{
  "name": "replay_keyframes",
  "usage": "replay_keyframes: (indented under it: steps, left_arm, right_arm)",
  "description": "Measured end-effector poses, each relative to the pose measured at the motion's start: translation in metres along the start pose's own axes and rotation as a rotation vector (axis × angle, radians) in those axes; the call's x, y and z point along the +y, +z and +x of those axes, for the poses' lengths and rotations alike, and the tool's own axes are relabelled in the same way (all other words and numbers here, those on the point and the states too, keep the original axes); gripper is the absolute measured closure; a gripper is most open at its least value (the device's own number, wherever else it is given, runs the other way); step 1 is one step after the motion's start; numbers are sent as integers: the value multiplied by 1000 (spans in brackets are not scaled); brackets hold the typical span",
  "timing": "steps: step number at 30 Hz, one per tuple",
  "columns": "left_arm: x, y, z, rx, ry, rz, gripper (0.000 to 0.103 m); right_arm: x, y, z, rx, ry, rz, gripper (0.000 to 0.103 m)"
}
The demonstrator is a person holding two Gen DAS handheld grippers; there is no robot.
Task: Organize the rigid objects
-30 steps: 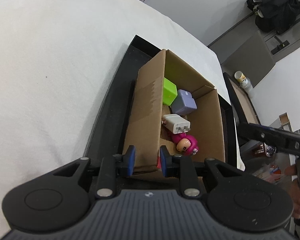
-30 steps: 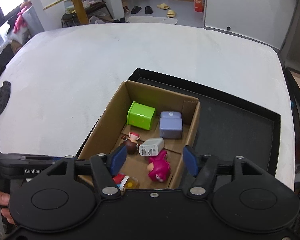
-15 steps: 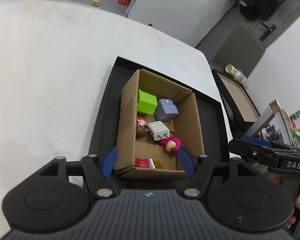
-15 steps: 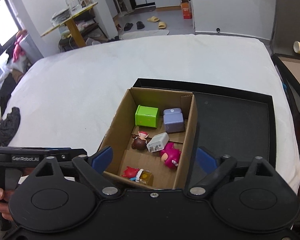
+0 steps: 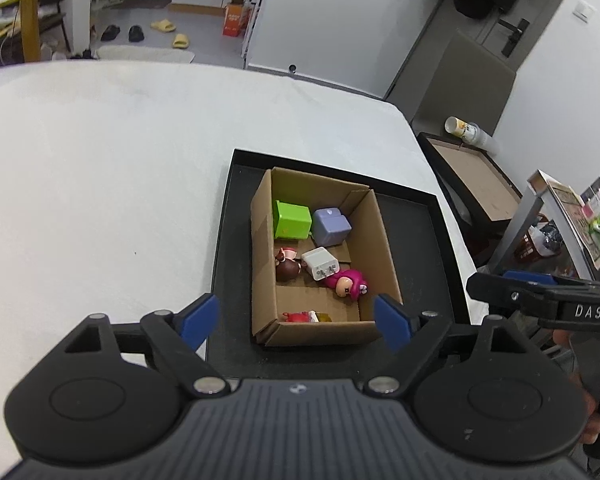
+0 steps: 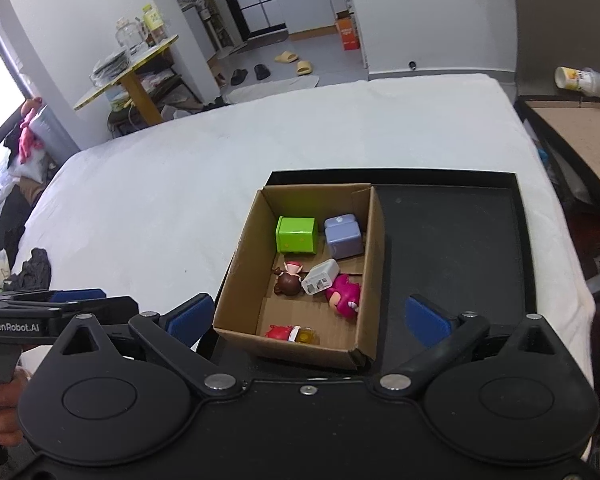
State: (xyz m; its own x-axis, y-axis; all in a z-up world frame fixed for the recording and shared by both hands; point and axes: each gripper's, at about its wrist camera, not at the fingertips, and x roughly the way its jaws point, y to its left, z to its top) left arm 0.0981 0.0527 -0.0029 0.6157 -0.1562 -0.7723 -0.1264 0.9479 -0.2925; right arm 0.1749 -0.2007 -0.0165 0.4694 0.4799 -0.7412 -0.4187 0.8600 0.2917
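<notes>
Left gripper (image 5: 296,318) and right gripper (image 6: 307,316) both just opened wide, jaws empty, angled down; hand (image 6: 0,412) at 8 o'clock.

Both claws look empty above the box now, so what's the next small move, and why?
Probably just lift the left claw and right claw clear: both have just been opening with nothing between them, and the green cube, lilac cube, white charger and figurines already lie inside the cardboard box.
</notes>
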Motion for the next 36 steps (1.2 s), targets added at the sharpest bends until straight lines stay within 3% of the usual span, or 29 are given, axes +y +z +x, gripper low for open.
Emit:
replay_keyframes:
  steps: [19, 36]
  left_arm:
    - [-34, -16, -52, -20, 72, 105, 8]
    - [-41, -24, -72, -42, 77, 126, 8]
  right_arm:
    - [9, -15, -64, -46, -39, 21, 0]
    - [10, -26, -82, -68, -37, 39, 0]
